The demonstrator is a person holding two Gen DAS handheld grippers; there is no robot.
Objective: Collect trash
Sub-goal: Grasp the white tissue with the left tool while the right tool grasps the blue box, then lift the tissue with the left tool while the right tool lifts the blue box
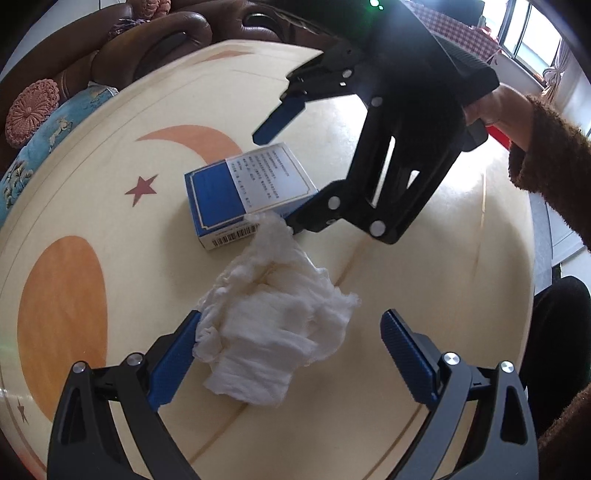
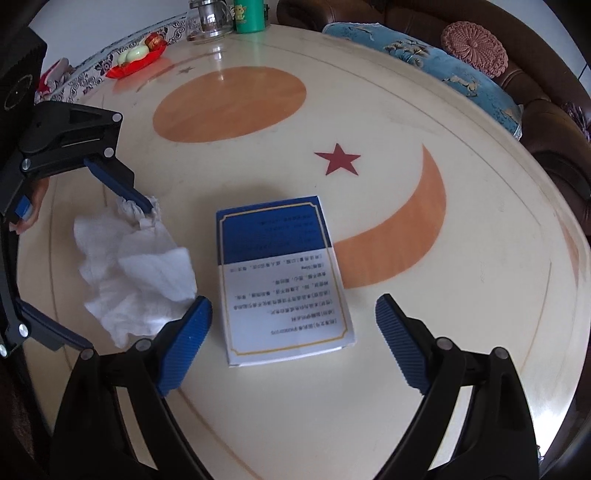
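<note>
A crumpled white tissue lies on the cream round table; it also shows in the right wrist view. A blue-and-white carton lies flat beside it, also in the right wrist view. My left gripper is open around the tissue, its left finger touching it; it appears in the right wrist view. My right gripper is open astride the carton's near end; in the left wrist view it hovers over the carton.
A brown sofa with a blue cushion and pink crocheted pillow borders the table. At the far edge stand a glass jar, a green cup and a red dish.
</note>
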